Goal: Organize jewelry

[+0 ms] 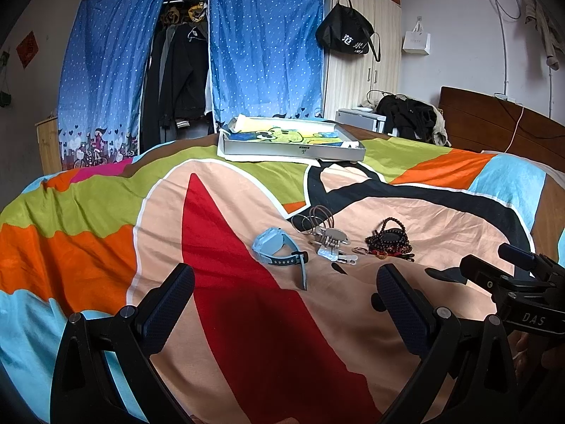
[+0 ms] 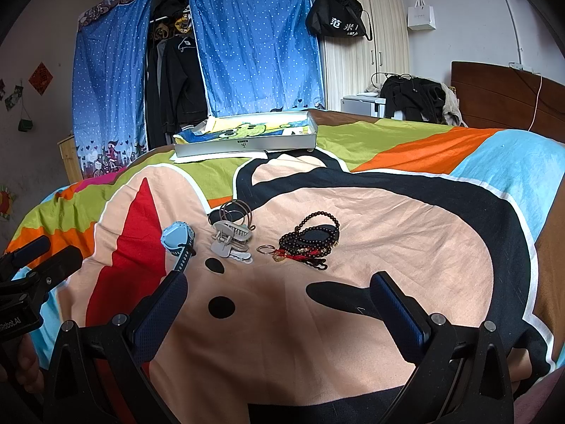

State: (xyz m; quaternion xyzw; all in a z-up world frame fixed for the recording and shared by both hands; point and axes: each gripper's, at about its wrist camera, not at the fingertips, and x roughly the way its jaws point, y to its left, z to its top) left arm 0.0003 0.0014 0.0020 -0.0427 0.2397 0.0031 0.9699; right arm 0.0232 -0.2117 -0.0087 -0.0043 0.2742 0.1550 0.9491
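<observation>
1. Both hand-held grippers, left (image 1: 284, 293) and right (image 2: 279, 298), hover wide open and empty above the bed (image 1: 88, 219).
2. Watch (image 1: 279, 247), hair clips (image 1: 330, 243) and beads (image 1: 390, 240) lie clustered ahead, apparently awaiting the silver tray (image 1: 293, 148) beyond.

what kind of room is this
Most likely a home bedroom. The jewelry lies on a bed with a colourful cartoon-print bedspread and a dark wooden headboard. Behind it stands a blue dotted fabric wardrobe with dark clothes hanging inside.
</observation>
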